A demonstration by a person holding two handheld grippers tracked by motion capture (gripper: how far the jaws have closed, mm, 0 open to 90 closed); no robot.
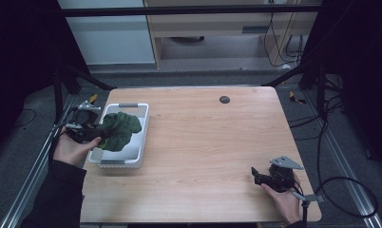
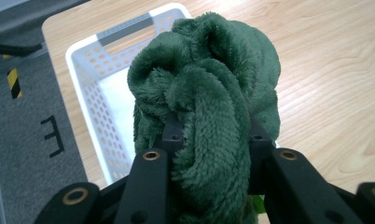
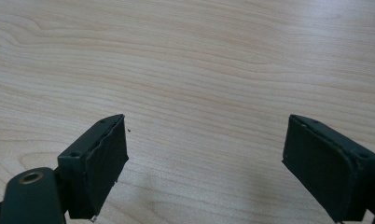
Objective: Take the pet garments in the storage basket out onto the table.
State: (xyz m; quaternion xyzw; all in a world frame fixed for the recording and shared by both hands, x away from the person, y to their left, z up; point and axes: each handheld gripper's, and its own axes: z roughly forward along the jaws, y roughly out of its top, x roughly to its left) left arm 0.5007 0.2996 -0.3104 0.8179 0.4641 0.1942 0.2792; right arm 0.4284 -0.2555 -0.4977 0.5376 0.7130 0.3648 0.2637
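The left tool [image 2: 213, 135] clamps a bunched dark green fleece cloth [image 2: 209, 88] between its two black jaws — the plush folds bulge up and over them. Behind and below the cloth sits a white perforated basket [image 2: 90, 88] with a grey handle [image 2: 127, 29] at its far rim, standing on the light wooden table [image 2: 325, 60]. To the left lies grey floor [image 2: 31, 116] — a black mark and a yellow-black stripe show on it.
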